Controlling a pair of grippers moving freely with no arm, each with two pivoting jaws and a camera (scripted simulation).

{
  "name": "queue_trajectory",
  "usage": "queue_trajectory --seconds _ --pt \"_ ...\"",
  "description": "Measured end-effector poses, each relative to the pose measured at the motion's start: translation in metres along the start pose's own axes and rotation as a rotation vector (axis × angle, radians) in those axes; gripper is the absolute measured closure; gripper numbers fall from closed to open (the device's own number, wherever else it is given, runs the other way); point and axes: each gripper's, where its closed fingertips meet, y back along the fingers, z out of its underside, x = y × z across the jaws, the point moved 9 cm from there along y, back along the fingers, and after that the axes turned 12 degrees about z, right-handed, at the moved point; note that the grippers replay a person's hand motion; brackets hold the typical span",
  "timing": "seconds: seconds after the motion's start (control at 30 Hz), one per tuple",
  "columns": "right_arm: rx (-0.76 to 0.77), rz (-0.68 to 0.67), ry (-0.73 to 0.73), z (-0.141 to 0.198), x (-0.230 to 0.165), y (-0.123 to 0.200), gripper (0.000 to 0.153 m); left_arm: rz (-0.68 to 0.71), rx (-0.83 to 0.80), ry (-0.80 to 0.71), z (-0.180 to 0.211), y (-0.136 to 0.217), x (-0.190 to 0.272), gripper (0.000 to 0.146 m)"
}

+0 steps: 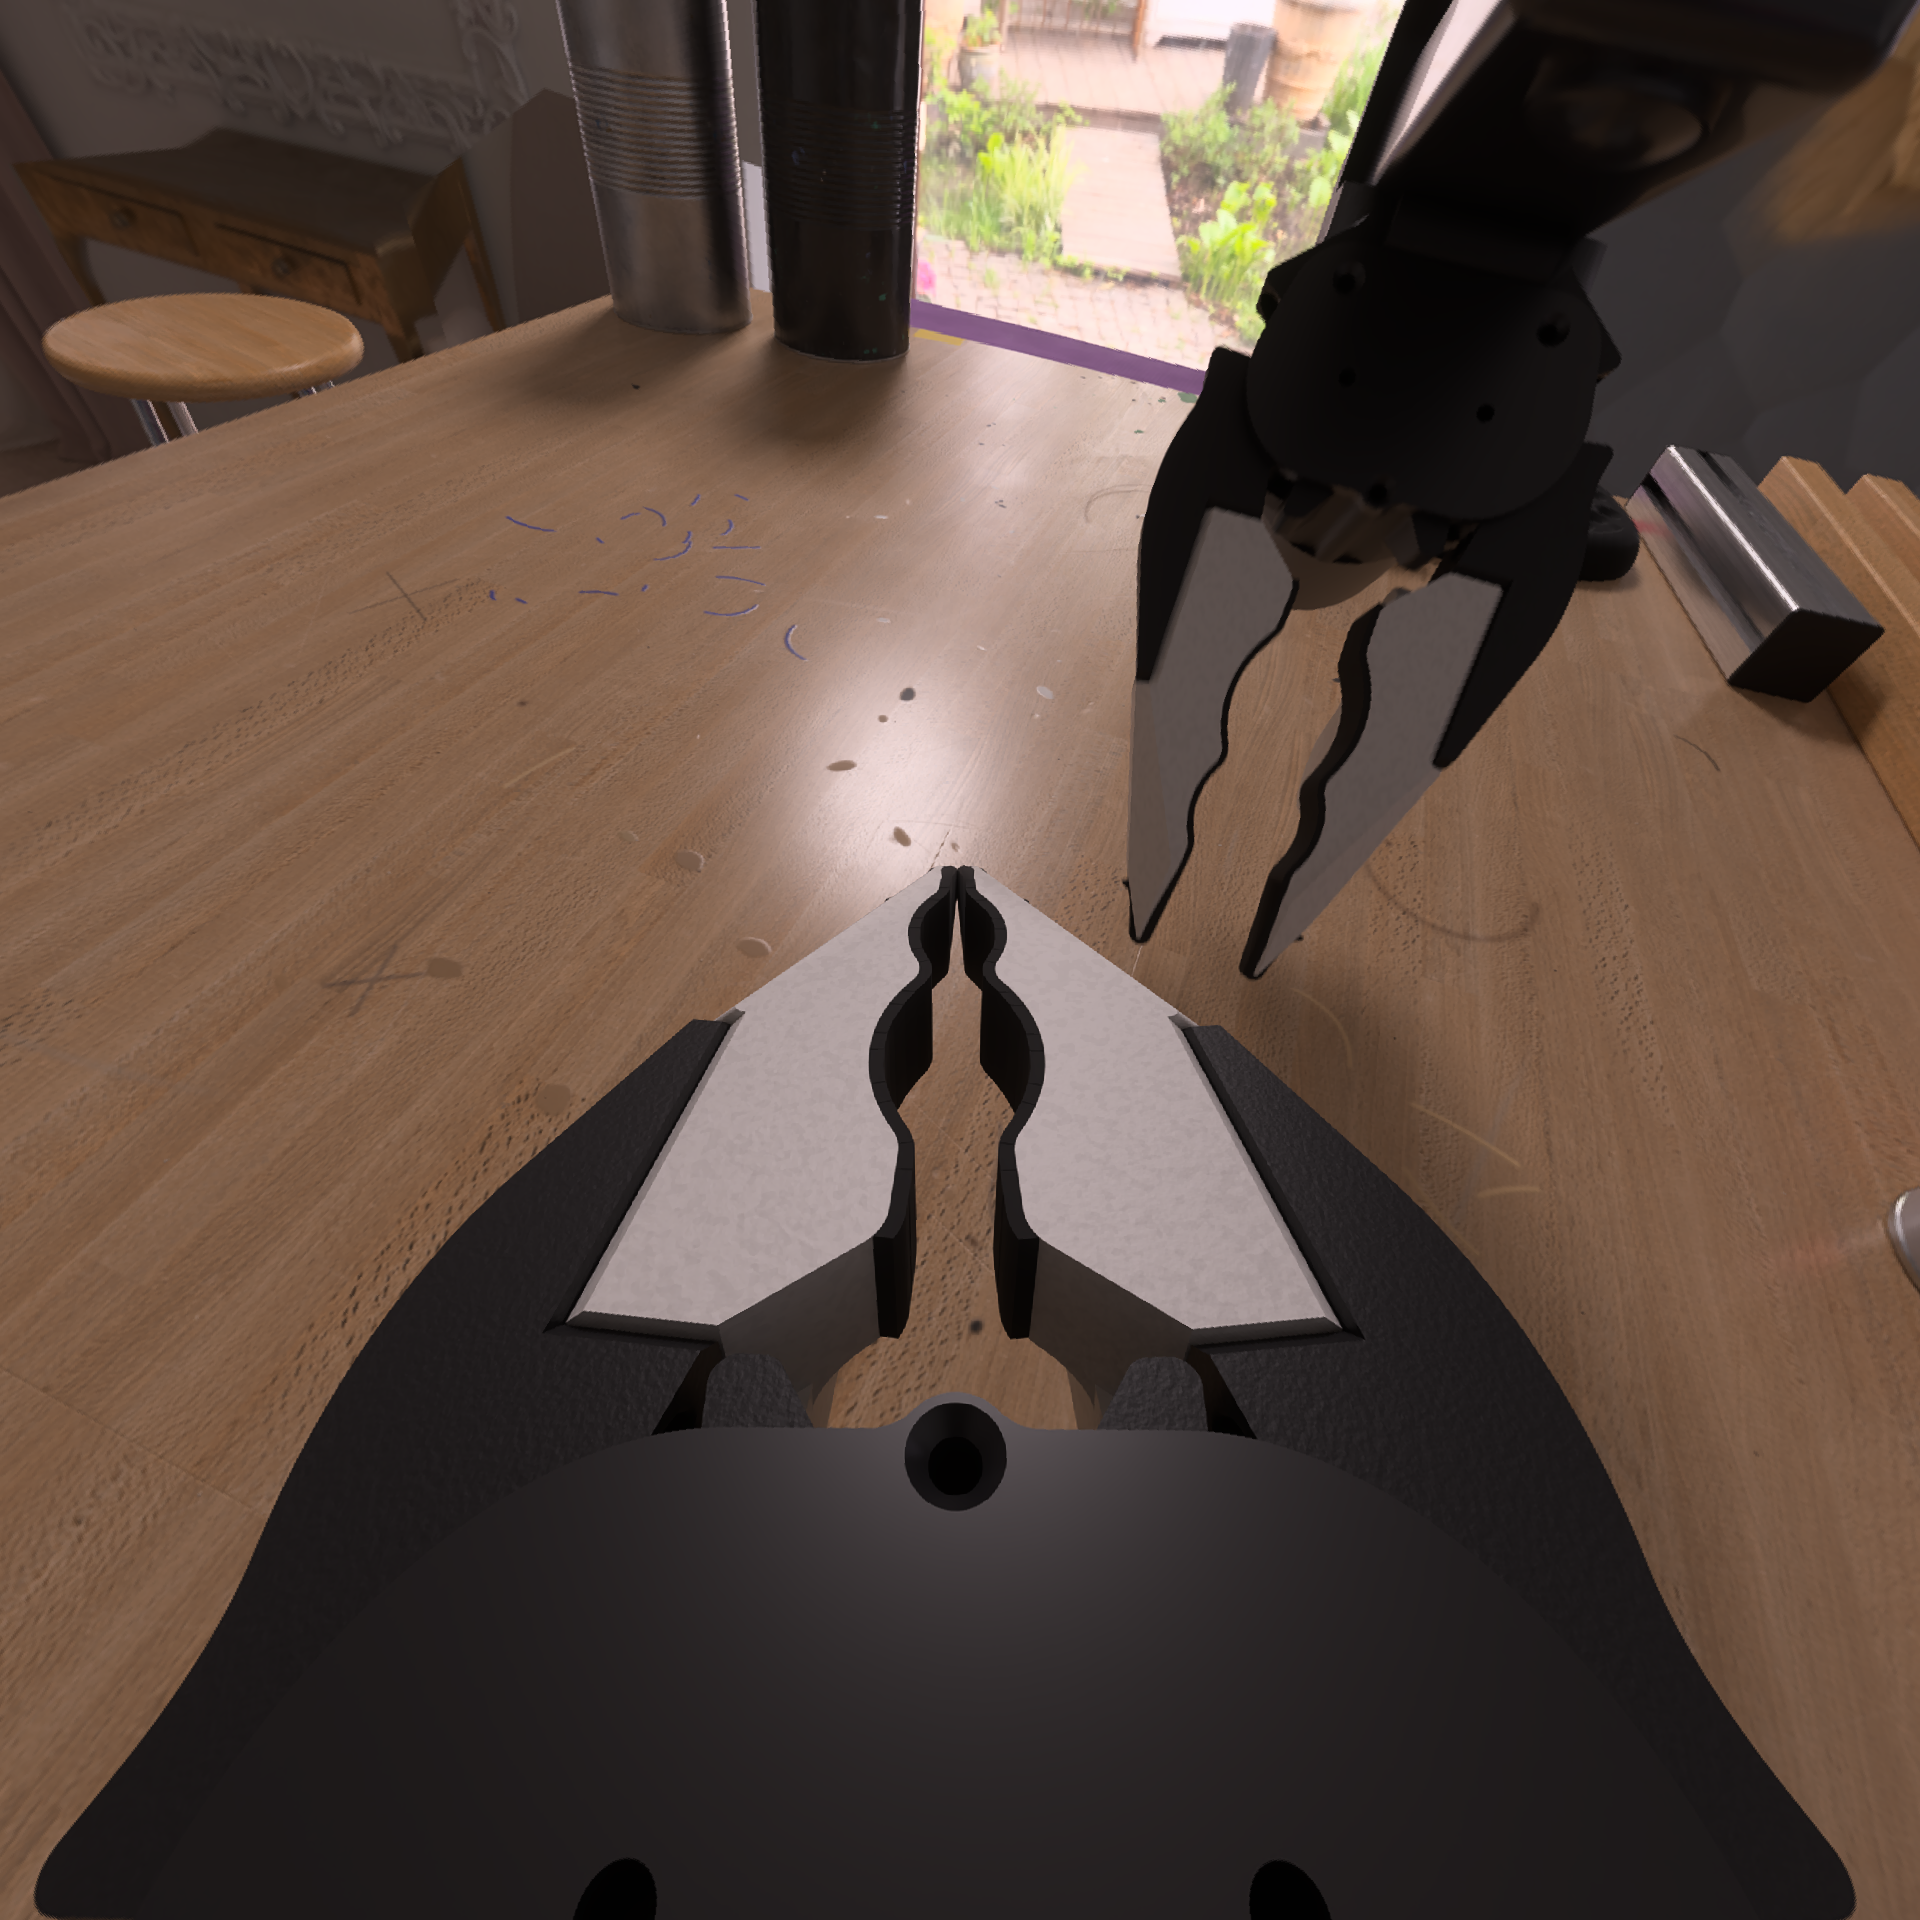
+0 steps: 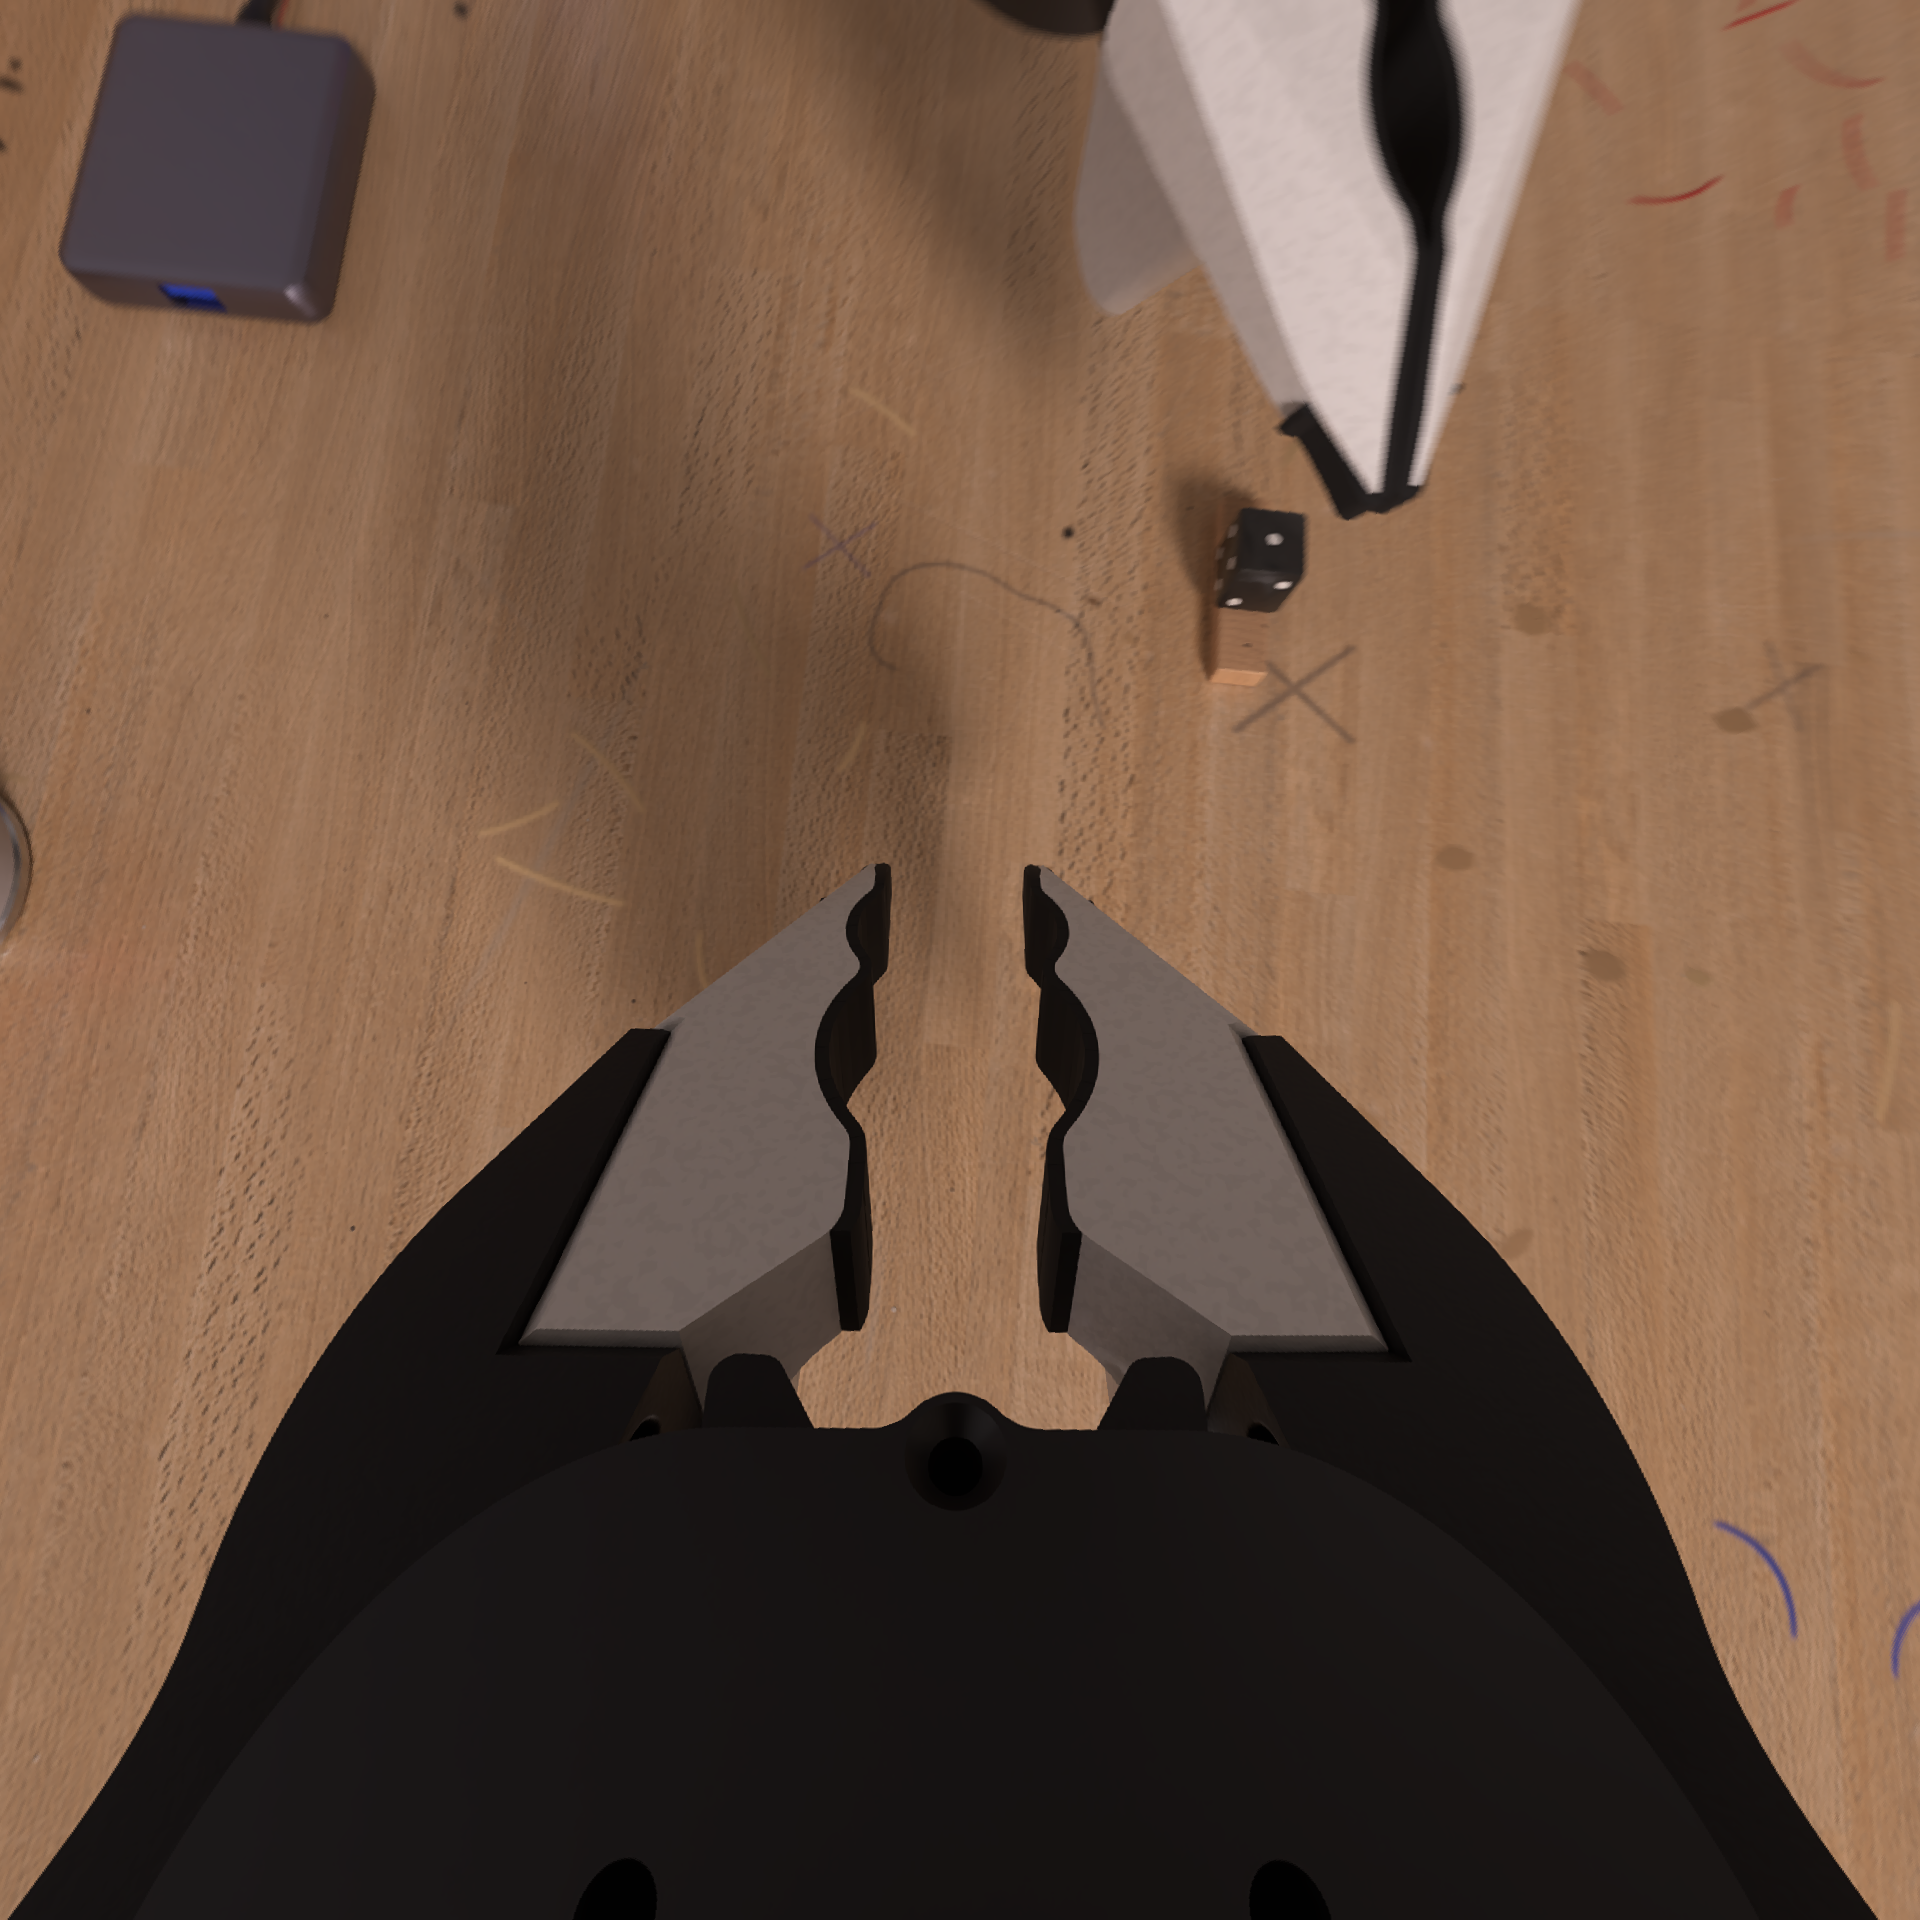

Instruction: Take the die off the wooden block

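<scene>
the die [image 2: 1264,561], black with white dots, sits on one end of the small wooden block [image 2: 1236,639], which lies flat on the table [image 2: 520,623] beside a pencilled cross; it shows only in the right wrist view, up and to the right of the right gripper [image 2: 956,883]. that gripper hangs above the table with its jaws apart and nothing between them, well apart from the die and not lined up with it. the left gripper [image 1: 954,878] has its jaws pressed together on nothing, and in the right wrist view its tips [image 2: 1382,488] hang just beside the die. the likely trouble from here: the block looks light and narrow, so a sideways nudge from either gripper could tip it or drag it along with the die, and the closed left gripper stands near enough to get in the way of a reach. farther out lie a grey box [image 2: 213,166] with a blue port, a metal bar [image 1: 1756,582], and two tall cylinders [image 1: 748,166] at the table's far edge; whether these are open holders, or hold anything, cannot be told.
</scene>
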Motion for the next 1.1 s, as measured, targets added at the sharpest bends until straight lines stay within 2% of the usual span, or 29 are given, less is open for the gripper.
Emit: queue_trajectory --seconds 0.23,0.4,0.47,0.53,0.6,0.7,0.8,0.97,1.1 --pt "0.173 0.184 -0.114 0.01 0.017 0.024 0.124 -0.039 0.064 -0.106 -0.001 0.001 0.001 0.146" --pt "0.201 0.277 -0.156 0.02 0.026 0.032 0.122 -0.082 0.091 -0.109 -0.002 0.003 -0.001 0.146" --pt "0.177 0.304 -0.164 0.025 0.028 0.032 0.127 -0.096 0.072 -0.091 -0.002 0.004 -0.002 0.146" --pt "0.135 0.318 -0.168 0.029 0.029 0.03 0.146 -0.109 0.034 -0.069 -0.001 0.003 -0.004 0.146" --pt "0.094 0.306 -0.16 0.032 0.029 0.025 0.152 -0.117 0.009 -0.069 0.0 0.002 -0.005 0.146" --pt "0.061 0.271 -0.139 0.027 0.026 0.016 0.149 -0.132 -0.012 -0.081 0.001 0.0 -0.006 0.146" --pt "0.011 0.213 -0.054 0.018 0.024 0.006 0.145 -0.19 -0.04 -0.075 0.001 0.001 -0.01 0.146" --pt "-0.014 0.172 0.024 -0.008 0.03 -0.014 0.141 -0.412 -0.142 -0.104 -0.001 0.029 -0.025 0.146" --pt "-0.066 0.154 0.091 -0.039 0.038 -0.04 0.134 -0.471 -0.033 -0.022 -0.002 0.059 -0.037 0.146"
